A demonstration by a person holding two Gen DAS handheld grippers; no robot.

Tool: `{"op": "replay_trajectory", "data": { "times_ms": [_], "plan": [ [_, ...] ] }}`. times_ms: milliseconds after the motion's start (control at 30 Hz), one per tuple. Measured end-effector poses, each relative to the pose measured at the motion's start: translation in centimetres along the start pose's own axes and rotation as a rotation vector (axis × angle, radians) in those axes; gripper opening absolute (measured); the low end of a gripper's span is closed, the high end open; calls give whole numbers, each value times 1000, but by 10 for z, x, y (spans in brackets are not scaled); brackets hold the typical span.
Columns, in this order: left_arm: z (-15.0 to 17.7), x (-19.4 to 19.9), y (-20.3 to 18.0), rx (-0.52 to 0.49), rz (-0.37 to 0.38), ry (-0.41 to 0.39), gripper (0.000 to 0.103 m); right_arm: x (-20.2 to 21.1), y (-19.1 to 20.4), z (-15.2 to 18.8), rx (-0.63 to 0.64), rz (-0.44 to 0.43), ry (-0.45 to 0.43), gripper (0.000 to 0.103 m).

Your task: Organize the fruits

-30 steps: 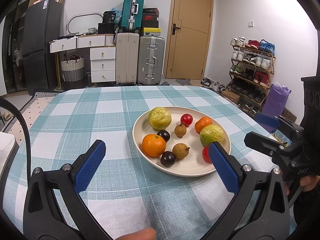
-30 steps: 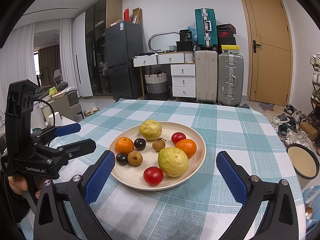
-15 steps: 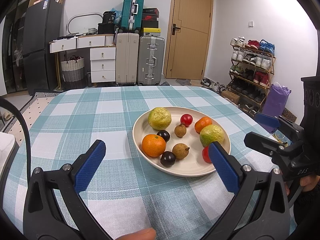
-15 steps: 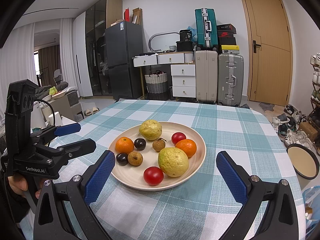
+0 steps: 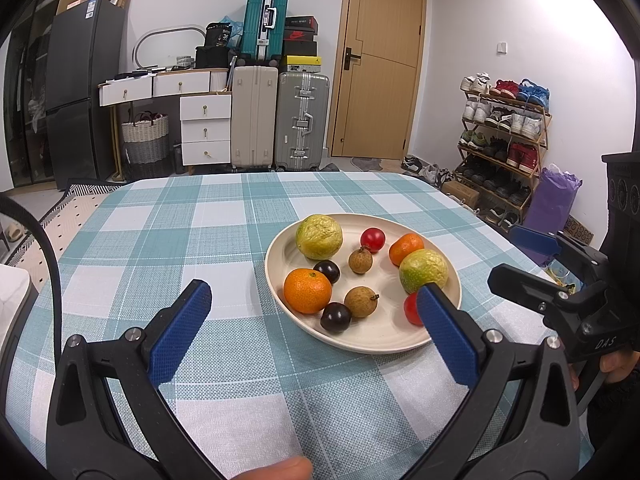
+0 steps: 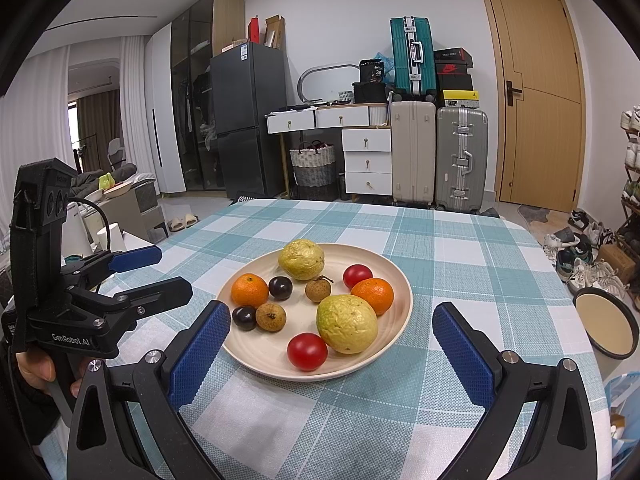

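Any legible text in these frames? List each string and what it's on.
"GenRobot.AI": body of the left claw.
"DAS": body of the right claw.
"36": black bag on the desk.
Swoosh logo: red-and-black shoebox.
Fridge sticker, other box labels: too small.

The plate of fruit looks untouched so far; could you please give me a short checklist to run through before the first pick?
1. Left gripper open and empty: ok, jaws spread wide, nothing between them.
2. Right gripper open and empty: ok, same stance.
3. All fruit on the plate: ok; two guavas, two oranges, two tomatoes, two dark plums and two longans sit inside its rim.
4. Nearest pick free to grasp: not ok; the front tomato sits right against the front guava.
5. Destination for sorted fruit: cannot tell; only a round dish shows beyond the table's right edge.
6. Grippers apart: ok, one on each side of the plate.
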State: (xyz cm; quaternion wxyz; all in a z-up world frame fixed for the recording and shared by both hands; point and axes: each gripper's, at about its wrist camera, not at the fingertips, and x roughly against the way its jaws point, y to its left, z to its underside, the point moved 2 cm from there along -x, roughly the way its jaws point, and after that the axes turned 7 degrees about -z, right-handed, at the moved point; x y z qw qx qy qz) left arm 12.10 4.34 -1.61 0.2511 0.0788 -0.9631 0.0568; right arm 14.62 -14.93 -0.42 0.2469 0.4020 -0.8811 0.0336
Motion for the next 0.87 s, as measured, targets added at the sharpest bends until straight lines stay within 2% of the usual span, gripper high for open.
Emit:
{"op": "replay_trajectory", "data": {
  "times_ms": [867],
  "plan": [
    [-2, 0, 5, 22, -15, -1, 103, 0, 0, 0, 1, -1, 1, 103]
  ]
}}
